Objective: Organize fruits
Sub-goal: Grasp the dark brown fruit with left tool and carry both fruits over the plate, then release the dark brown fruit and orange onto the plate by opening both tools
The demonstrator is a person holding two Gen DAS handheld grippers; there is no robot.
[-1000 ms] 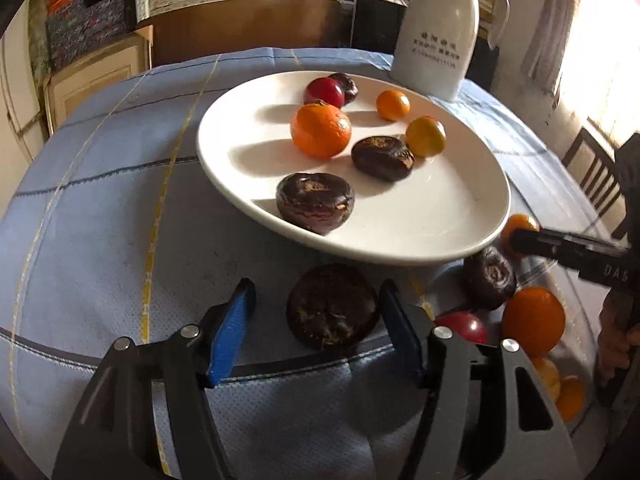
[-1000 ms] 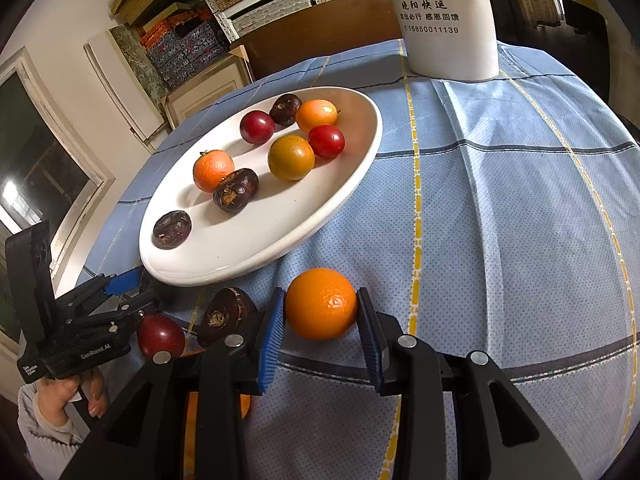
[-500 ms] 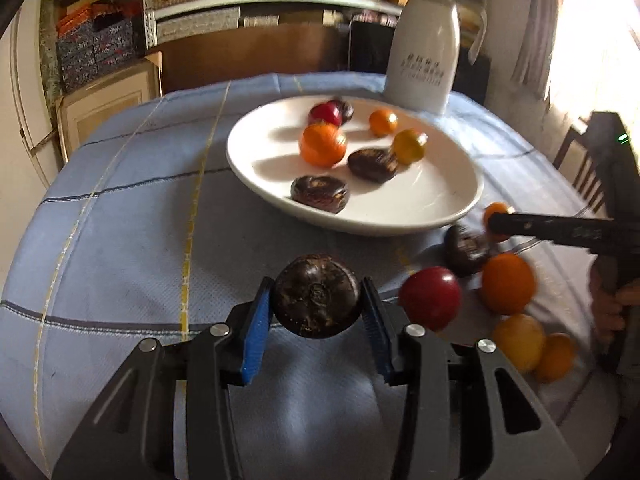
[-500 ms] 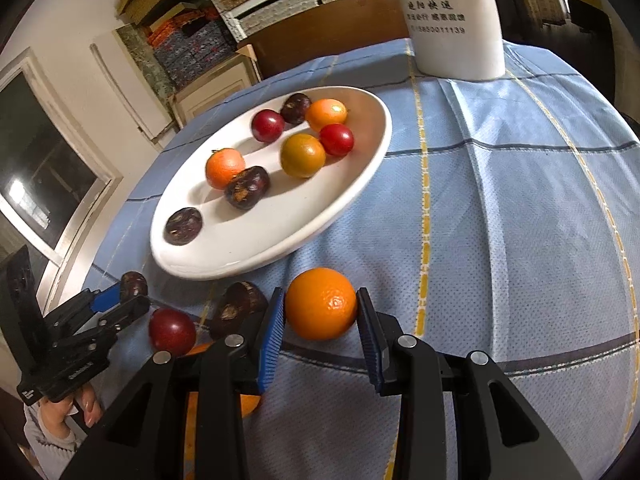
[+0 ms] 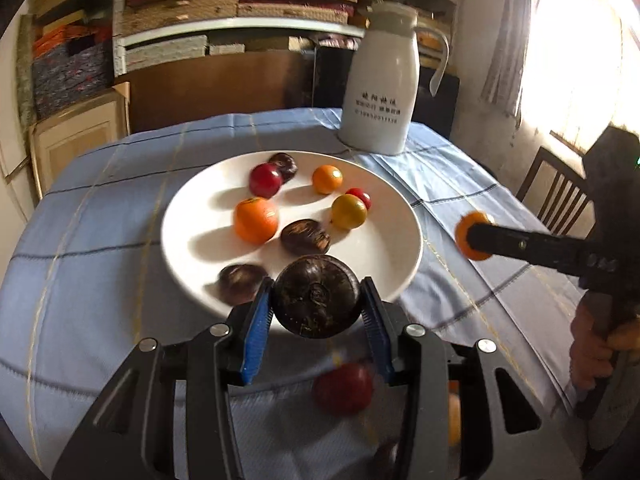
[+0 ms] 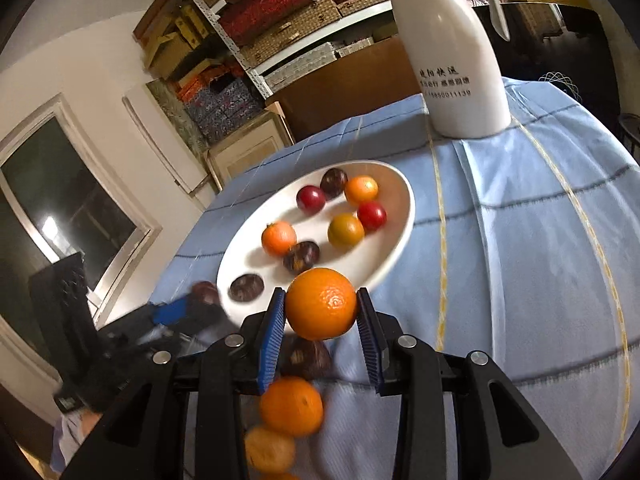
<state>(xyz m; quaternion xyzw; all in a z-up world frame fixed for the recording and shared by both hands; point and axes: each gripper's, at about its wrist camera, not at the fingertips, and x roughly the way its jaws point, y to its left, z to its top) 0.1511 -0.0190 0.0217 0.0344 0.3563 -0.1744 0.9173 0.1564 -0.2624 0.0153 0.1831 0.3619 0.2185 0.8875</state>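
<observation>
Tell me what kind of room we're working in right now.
Probably a home dining room that doubles as storage: a table under a blue checked cloth, a wooden chair by the window, a white jug, and shelves stacked with boxes.

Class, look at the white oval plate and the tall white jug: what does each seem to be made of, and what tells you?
White oval plate: probably glazed ceramic; smooth, glossy, with soft shadows under the fruit. Tall white jug: matte-coated metal or plastic, uncertain; even dull sheen, printed lettering, moulded handle.
</observation>
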